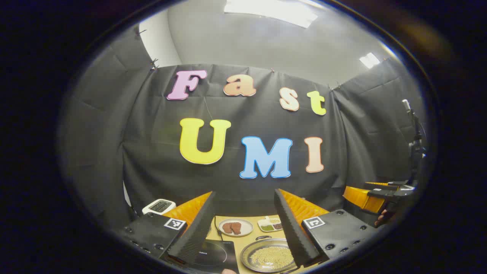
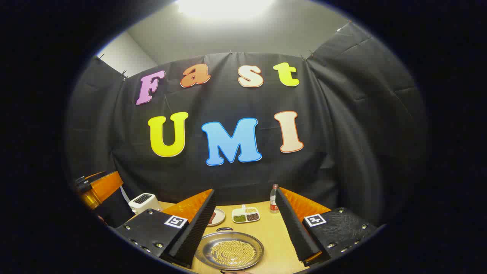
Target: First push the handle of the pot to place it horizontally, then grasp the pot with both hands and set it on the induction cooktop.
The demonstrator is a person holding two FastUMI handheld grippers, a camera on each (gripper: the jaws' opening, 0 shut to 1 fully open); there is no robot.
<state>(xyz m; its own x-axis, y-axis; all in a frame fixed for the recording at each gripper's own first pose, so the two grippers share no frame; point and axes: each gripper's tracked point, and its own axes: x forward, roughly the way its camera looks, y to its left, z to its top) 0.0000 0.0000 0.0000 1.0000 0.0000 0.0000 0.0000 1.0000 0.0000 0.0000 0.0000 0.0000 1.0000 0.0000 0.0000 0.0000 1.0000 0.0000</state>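
In the left gripper view, the left gripper is held above a light wooden table, its two fingers spread wide apart with nothing between them and touching nothing. Below and between the fingers sits the shallow round metal pot with a layer of yellow grains inside; a small dark loop handle shows at its far rim. Just left of the pot lies the flat black induction cooktop, partly hidden by the left finger. Farther back on the table are a round white plate with brown pieces and a white divided dish of green and dark grains. A white kitchen scale stands at the far left. At the right edge, the right gripper shows with a hand under it.

In the right gripper view, the right gripper also hangs released, fingers far apart, holding nothing. The pot rests on the table below, nearer its left finger. Behind it are the divided dish, the plate partly hidden by the finger, and a clear bottle with a red label by the wall. The scale and the left gripper are at the left.
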